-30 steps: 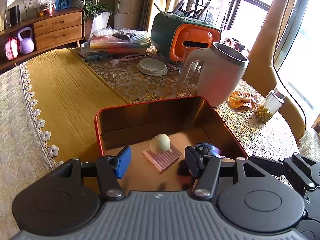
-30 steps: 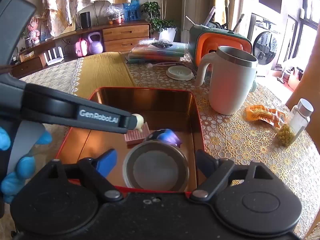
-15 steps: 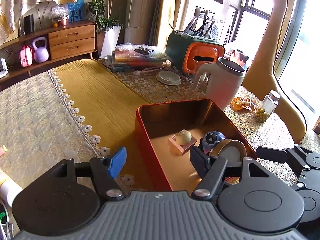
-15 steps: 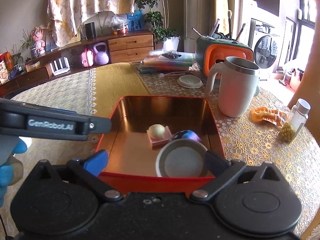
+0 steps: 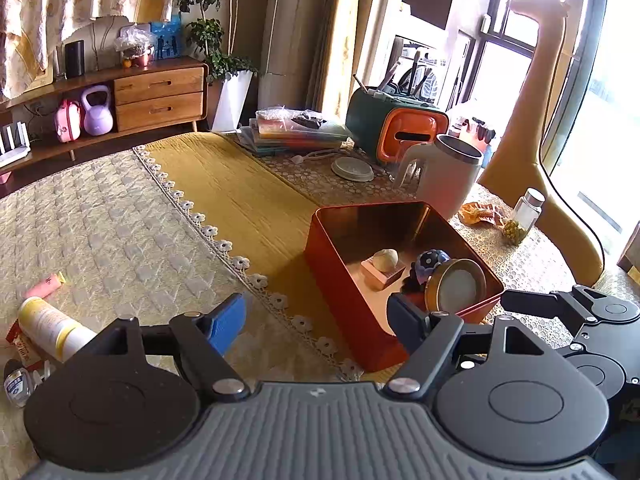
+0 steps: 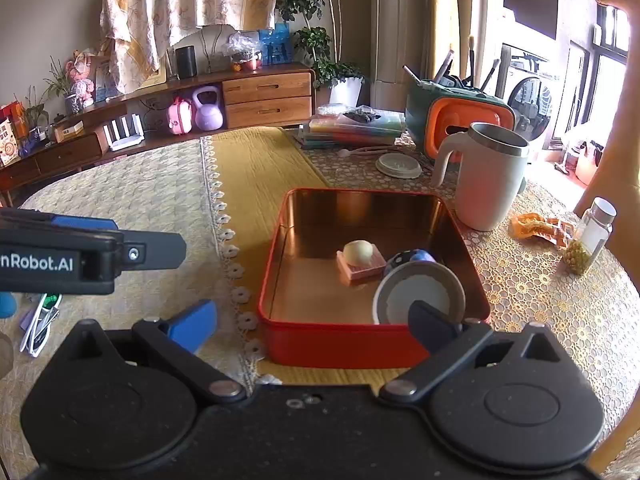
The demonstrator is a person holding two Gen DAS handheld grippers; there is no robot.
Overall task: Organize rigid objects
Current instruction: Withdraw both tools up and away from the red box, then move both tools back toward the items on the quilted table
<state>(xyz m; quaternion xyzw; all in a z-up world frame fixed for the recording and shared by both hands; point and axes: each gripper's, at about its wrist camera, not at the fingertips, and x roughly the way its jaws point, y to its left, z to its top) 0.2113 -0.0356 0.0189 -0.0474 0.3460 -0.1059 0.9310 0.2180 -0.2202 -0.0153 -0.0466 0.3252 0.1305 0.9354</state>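
I judge this to be a pause between placements: the red rectangular metal tin (image 6: 340, 344) on the worktop already holds a pale egg-shaped piece on a pink ribbed block (image 6: 360, 262), a dark blue dotted ball (image 6: 408, 258) and a round metal-rimmed lid-like disc (image 6: 418, 298) leaning at the near right corner, and both my tools are clear of it.

My left hand-held gripper (image 5: 316, 324) has just been opening its jaws, and they stand well apart with nothing between the blue pads, only the cream quilted cloth and the tin's near corner beyond. My right hand-held gripper (image 6: 314, 324) has also just been opening and stands at full spread, empty, with the tin's front wall straight ahead.

What is left to sort lies off to the left on the quilted cloth: a white and yellow cylindrical bottle (image 5: 52, 326), a small pink tube (image 5: 44, 285) and a small clear bottle (image 5: 16, 382) at the frame's edge. In the right wrist view a white clip-like tool (image 6: 38, 326) also lies there; I cannot tell exactly what it is.

Next, I reckon, the left tool should swing towards the bottle, line its pads across the round body and close gently, since it may roll on the soft cloth.
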